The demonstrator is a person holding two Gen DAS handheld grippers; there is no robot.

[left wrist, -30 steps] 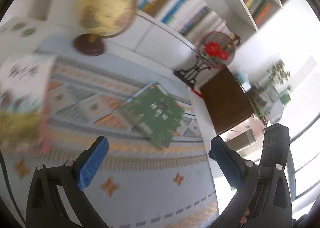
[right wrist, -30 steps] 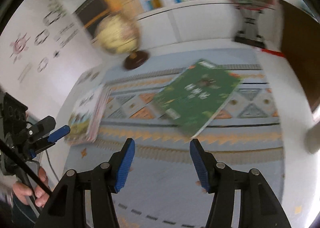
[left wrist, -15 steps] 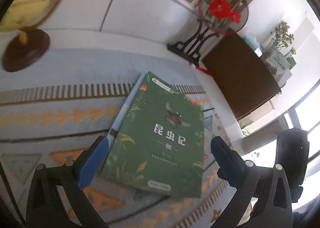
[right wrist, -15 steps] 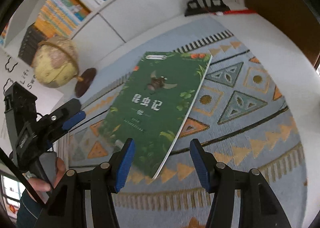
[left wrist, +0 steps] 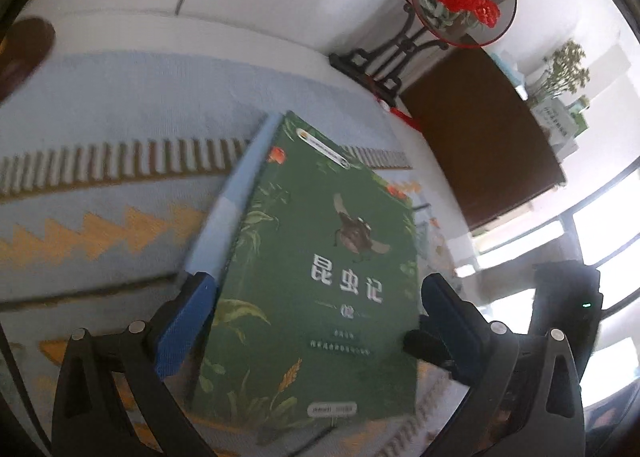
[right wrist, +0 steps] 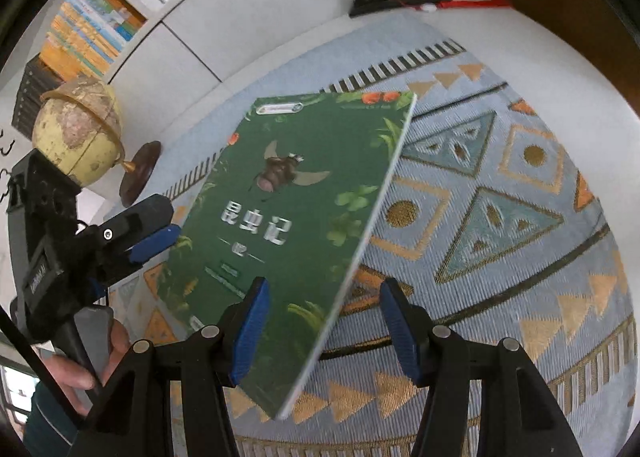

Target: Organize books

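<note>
The flat green paperback book with an insect on its cover (left wrist: pixel 320 277) lies on the patterned blue-and-orange woven rug (right wrist: pixel 500 217), between the spread left gripper (left wrist: pixel 316 321); the spread right gripper (right wrist: pixel 324 329) straddles its page edge (likely to lift).

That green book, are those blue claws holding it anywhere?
No. The green book lies flat on the rug; the left gripper and right gripper are open around its edges.
</note>
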